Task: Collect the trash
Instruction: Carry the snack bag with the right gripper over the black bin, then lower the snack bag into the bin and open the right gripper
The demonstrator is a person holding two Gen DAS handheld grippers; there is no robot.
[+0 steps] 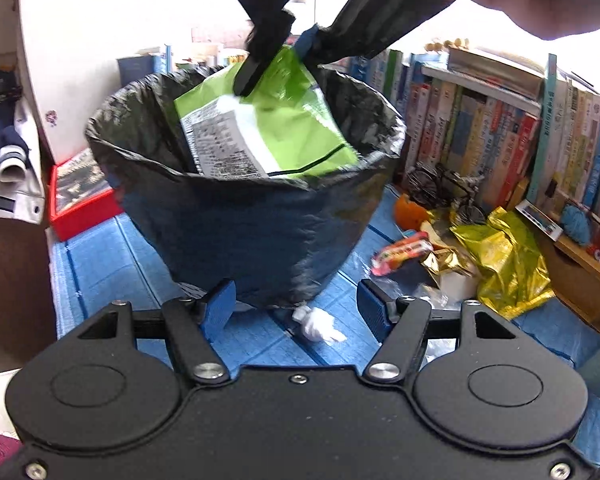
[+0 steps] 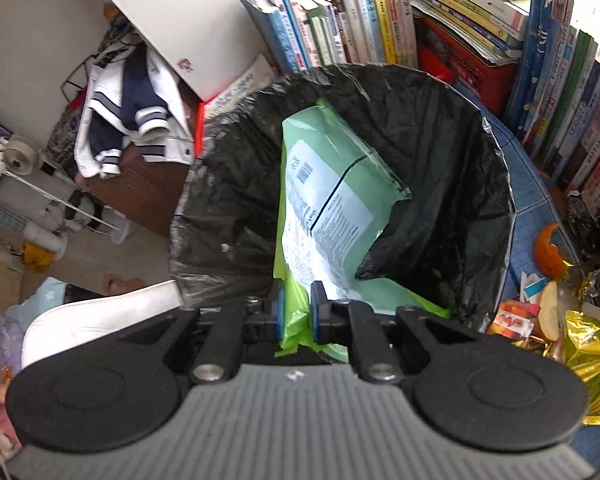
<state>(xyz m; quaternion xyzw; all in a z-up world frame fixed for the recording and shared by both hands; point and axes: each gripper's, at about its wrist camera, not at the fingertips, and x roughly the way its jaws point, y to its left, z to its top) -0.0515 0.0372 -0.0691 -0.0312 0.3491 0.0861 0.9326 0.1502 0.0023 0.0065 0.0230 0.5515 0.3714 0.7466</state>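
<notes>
**Trash collection: first packet at the bin, litter remaining**

Green-and-white plastic snack packet (image 2: 324,200) hangs half inside the black-lined waste bin (image 1: 244,216), clamped by the right gripper (image 2: 296,312), not yet released. Left gripper (image 1: 294,310) stands apart, empty, above a crumpled white tissue (image 1: 318,326). Gold foil wrapper (image 1: 508,256), orange peel (image 2: 550,252) and red sweet wrapper (image 1: 400,254) remain beside the bin; the model bicycle (image 1: 444,192) crowds them.
</notes>
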